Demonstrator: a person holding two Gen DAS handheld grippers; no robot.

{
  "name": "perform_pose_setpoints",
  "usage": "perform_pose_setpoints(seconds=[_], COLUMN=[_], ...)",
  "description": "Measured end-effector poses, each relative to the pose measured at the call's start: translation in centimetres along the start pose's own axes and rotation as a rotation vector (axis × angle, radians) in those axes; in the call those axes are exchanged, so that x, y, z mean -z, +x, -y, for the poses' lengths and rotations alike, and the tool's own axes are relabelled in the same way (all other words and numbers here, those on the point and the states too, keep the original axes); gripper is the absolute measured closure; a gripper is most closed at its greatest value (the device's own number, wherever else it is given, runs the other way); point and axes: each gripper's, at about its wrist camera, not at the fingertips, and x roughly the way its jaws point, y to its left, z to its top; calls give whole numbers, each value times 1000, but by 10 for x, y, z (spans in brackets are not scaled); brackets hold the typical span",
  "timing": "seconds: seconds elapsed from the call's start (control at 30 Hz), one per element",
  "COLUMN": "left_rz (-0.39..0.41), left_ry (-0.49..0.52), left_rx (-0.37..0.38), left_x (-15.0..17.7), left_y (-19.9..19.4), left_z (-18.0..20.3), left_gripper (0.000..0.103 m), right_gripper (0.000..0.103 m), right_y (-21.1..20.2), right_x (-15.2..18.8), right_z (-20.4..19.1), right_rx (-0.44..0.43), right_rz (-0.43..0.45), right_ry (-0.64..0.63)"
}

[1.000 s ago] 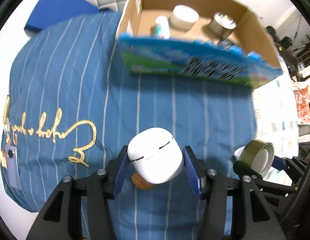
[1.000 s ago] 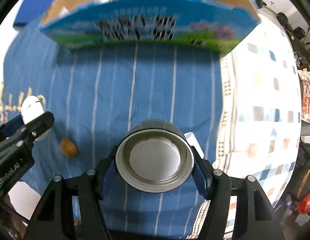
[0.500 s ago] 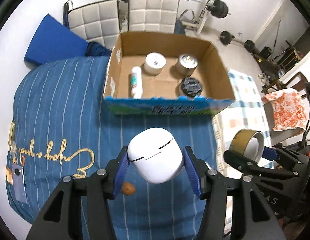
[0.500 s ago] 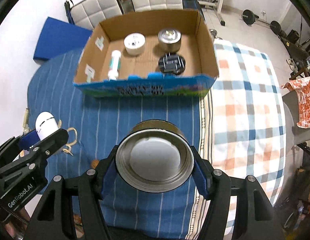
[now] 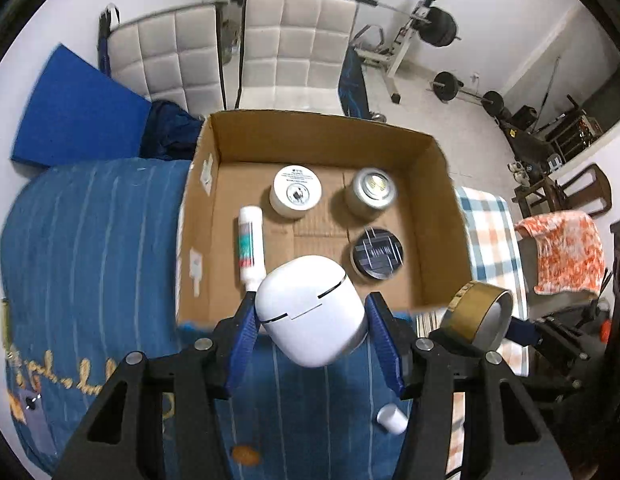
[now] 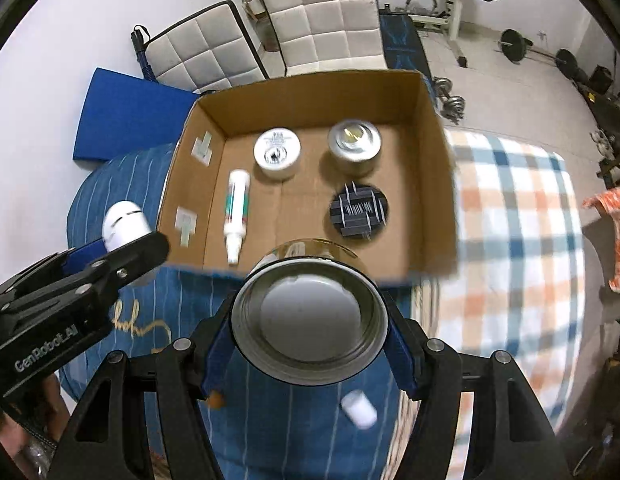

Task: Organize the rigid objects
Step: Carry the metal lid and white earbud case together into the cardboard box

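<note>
- White case (image 5: 312, 316): smooth, rounded, dark seam; clamped in left gripper (image 5: 311, 338).
- Right gripper (image 6: 310, 344) clenches tape roll (image 6: 309, 318).
- Versus earlier: cardboard box (image 5: 440, 216) at 12 o'clock now seen from above, contents visible.

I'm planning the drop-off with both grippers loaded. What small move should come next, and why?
Probably carry the left gripper forward over the cardboard box and lower its white case onto the bare floor in front of the tube. The case hangs about over the near wall, and the right gripper holds a tape roll alongside.
</note>
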Motion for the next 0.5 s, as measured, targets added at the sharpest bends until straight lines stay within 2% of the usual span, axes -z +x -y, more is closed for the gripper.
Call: perform_pose_setpoints(seconds=[0.13,0.23,0.33,0.5], left_rz=[-106,-173,-230,-289], left_ry=[-45,-77,-95,-106], left_rx=[16,3,7,17], left_x=[-37,-49,-55,-60], left_y=[55,92,120,147], left_z=[-21,-38,-50,-57], left_gripper=[52,52,52,52], right_gripper=[35,35,35,35], right_y=[58,109,155,203], right_x=[-39,-57,-65,-68], right_z=[1,3,8,17], right_rx=[-27,-57,-93,-144], right_rz=[-75,-155,-228,-314], right_ry=[1,29,69,132])
